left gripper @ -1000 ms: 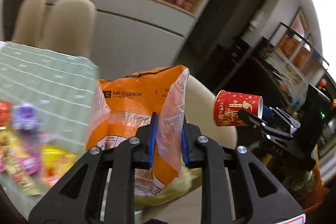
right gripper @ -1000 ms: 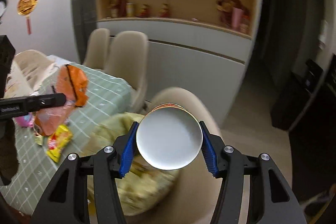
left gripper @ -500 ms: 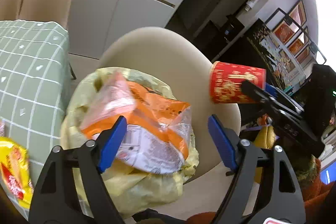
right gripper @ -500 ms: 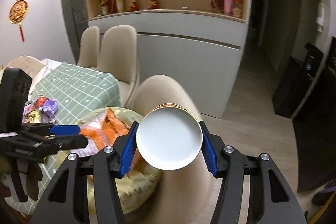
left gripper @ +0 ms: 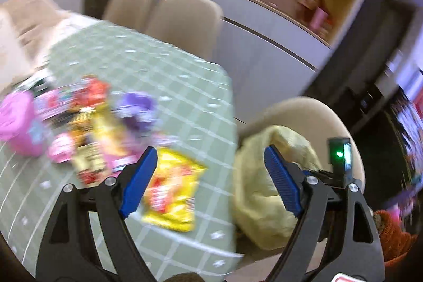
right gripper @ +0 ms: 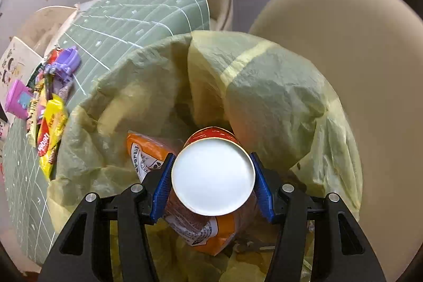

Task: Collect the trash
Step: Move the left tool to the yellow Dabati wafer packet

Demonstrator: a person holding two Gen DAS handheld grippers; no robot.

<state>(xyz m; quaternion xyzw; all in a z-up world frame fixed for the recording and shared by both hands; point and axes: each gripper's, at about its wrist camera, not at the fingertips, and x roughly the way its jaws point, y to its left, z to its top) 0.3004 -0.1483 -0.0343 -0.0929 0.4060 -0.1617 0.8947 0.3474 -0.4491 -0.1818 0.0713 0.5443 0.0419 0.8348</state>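
Ahead of the left gripper (left gripper: 208, 181), jaws spread and empty, a yellow snack packet (left gripper: 171, 192) lies on the green checked table (left gripper: 185, 102). Right view: the right gripper (right gripper: 212, 183) clamps a red paper cup (right gripper: 212, 173), white base facing the camera, inside the yellow trash bag (right gripper: 264, 86), above an orange wrapper (right gripper: 148, 152).

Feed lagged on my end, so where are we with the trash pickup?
Done: the orange wrapper lies inside the yellow trash bag. In hand: the right claw holds the red paper cup over the bag's mouth, not released. Left: the left claw is open and empty, facing the table, where the yellow snack packet and a blurred pile of wrappers remain.
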